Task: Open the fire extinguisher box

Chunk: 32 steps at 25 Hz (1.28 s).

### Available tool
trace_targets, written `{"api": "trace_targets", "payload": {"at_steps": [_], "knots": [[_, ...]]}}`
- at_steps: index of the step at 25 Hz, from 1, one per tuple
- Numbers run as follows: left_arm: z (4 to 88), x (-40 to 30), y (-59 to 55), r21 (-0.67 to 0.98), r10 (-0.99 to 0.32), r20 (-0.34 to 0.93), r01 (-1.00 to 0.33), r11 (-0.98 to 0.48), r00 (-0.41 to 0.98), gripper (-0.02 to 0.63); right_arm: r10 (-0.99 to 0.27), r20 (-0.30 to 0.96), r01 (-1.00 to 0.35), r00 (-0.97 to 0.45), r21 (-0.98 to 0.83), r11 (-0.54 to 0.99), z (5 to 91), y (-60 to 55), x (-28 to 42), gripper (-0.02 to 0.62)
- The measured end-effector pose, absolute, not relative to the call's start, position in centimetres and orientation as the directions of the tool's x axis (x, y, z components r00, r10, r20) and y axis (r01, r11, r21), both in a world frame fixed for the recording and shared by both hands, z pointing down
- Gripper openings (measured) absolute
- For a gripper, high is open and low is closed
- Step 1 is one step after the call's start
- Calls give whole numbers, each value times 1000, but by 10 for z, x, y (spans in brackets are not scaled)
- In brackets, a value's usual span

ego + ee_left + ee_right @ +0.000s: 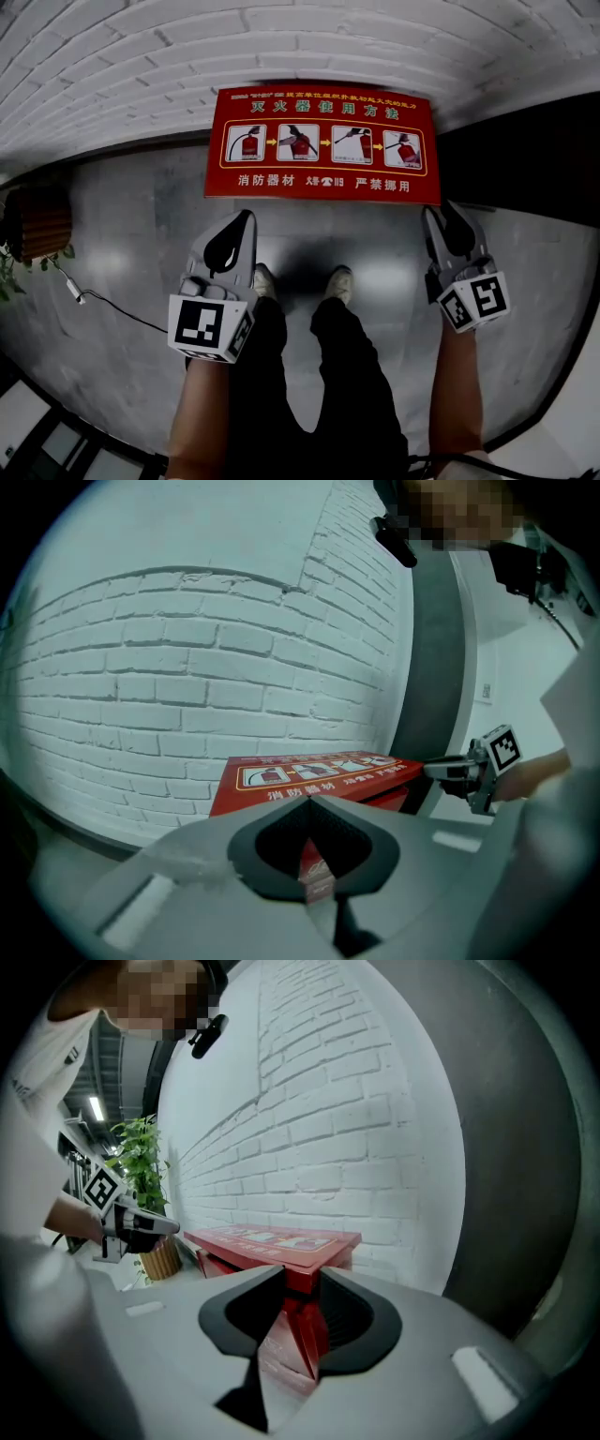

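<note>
Right gripper (442, 212) has its jaws spread at the near right corner of the red fire extinguisher box (323, 145), which stands on the floor (141, 216) against the brick wall (281, 47). Left gripper (247, 217) is pressed together and empty. If the jaws catch only the thin lid edge, I think they may slip off when lifting.

The box (323, 141) has a smooth red lid with a soft shine, like painted metal. The wall (281, 42) behind it is rough brick under flat white paint. The floor (141, 244) is grey, hard and shiny, with pale light spots on it. On the far left, a pot (37, 223) looks like brown woven wicker. The left gripper (247, 217) and right gripper (440, 211) look like dull grey plastic, with black ridged pads (352, 1321) inside. The trousers (309, 375) are black cloth.
</note>
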<state>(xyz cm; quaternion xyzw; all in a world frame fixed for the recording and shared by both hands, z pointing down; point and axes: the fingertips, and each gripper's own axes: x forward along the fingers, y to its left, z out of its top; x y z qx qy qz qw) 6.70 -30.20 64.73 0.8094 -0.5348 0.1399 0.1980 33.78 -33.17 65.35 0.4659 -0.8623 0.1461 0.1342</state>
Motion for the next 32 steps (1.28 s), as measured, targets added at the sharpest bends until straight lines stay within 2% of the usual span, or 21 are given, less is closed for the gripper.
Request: {"api": "trace_targets", "payload": {"at_steps": [5, 14, 32], "knots": [[648, 64, -303, 121, -818, 430, -922, -367, 382, 5, -794, 302, -848, -528, -135, 513, 632, -342, 339, 115], [562, 44, -338, 130, -851, 394, -938, -321, 346, 5, -826, 264, -867, -498, -139, 479, 519, -436, 335, 107], [542, 4, -351, 138, -895, 365, -966, -220, 256, 5, -853, 286, -898, -437, -186, 398, 498, -553, 331, 109]]}}
